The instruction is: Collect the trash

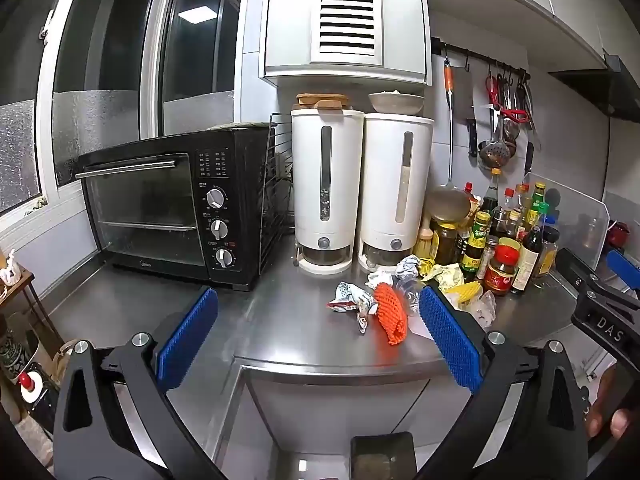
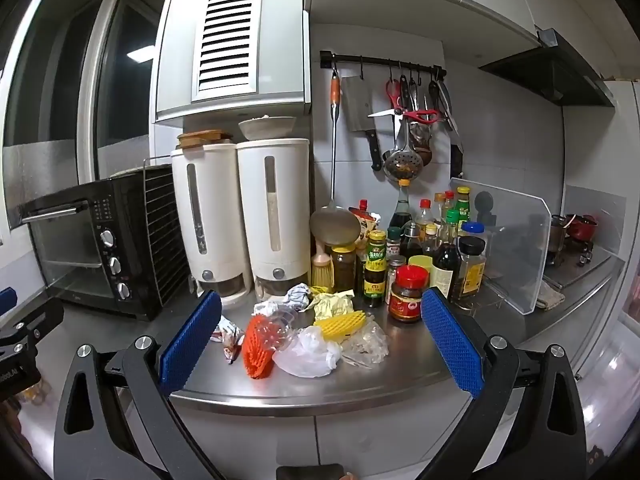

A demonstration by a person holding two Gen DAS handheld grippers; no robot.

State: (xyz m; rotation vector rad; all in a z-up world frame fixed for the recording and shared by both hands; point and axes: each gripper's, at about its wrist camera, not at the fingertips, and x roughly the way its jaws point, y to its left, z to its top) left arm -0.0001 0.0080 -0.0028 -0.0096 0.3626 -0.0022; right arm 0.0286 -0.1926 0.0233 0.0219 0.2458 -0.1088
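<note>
Trash heap, loose, lying on the steel tabletop just in front of the two white dispensers, which serve as landmark throughout. Contents: orange foam net at the near left of the heap; yellow foam net to its right; white plastic bag between and in front of them; clear crumpled film at the right edge; printed wrapper at the left edge; crumpled paper ball and yellowish wrapper nearest the dispensers' bases. A crushed clear bottle seems to lie over the orange net, though the view is blurred there. Right of the dispensers: cluster of sauce bottles, with a red-lidded jar foremost. Left of the dispensers: black toaster oven. Left tongs: spread fully wide, nothing between the blue pads, held short of the heap. Right tongs: likewise fully spread, empty, framing the heap without touching it.
</note>
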